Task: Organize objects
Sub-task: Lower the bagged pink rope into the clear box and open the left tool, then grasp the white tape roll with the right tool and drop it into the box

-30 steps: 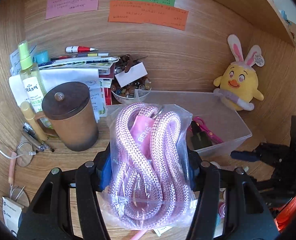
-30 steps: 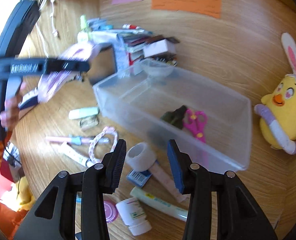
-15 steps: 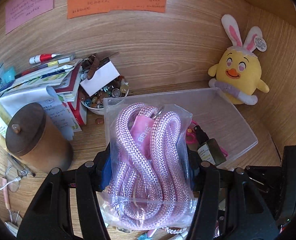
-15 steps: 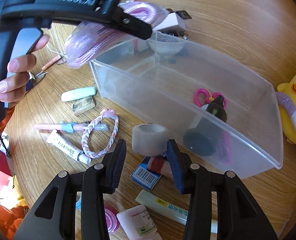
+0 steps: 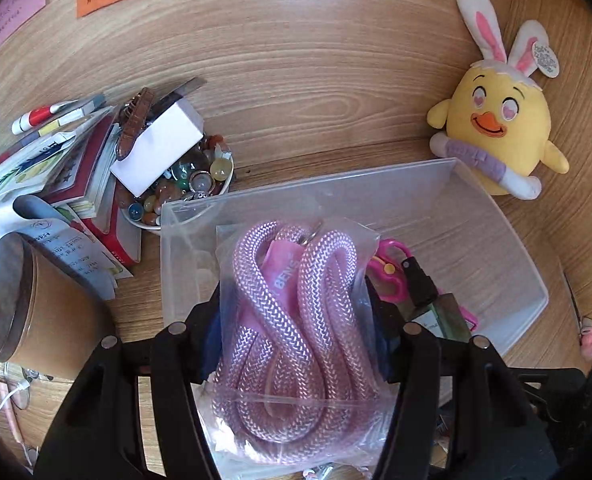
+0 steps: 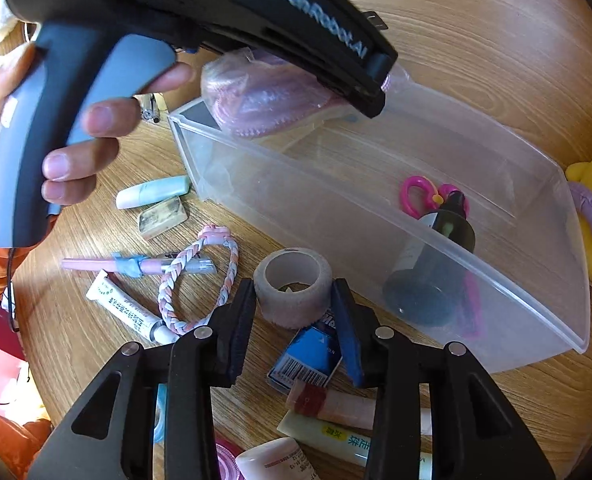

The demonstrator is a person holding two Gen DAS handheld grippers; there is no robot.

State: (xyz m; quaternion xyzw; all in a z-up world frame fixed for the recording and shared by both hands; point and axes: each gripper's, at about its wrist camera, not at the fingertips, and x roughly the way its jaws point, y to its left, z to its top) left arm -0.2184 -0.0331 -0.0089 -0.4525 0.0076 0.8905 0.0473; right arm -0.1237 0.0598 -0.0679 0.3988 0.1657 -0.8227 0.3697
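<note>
The left tool (image 5: pixel 296 340) is clenched on the bagged pink rope (image 5: pixel 291 320), holding it over the clear bin (image 6: pixel 536 320) for dropping inside. The right tool (image 6: pixel 296 316) has been closing around the tape roll (image 6: pixel 291 284) on the surface (image 6: pixel 75 340); whether it already touches I cannot tell.

I count one clear bin (image 6: pixel 496 304) holding one dark bottle (image 6: pixel 432 276) and one pink scissors (image 6: pixel 416 194). Near it: one tape roll (image 6: pixel 291 286), one braided bracelet (image 6: pixel 193 280), one yellow plush (image 5: pixel 496 128), one bagged rope (image 5: pixel 296 320).
</note>
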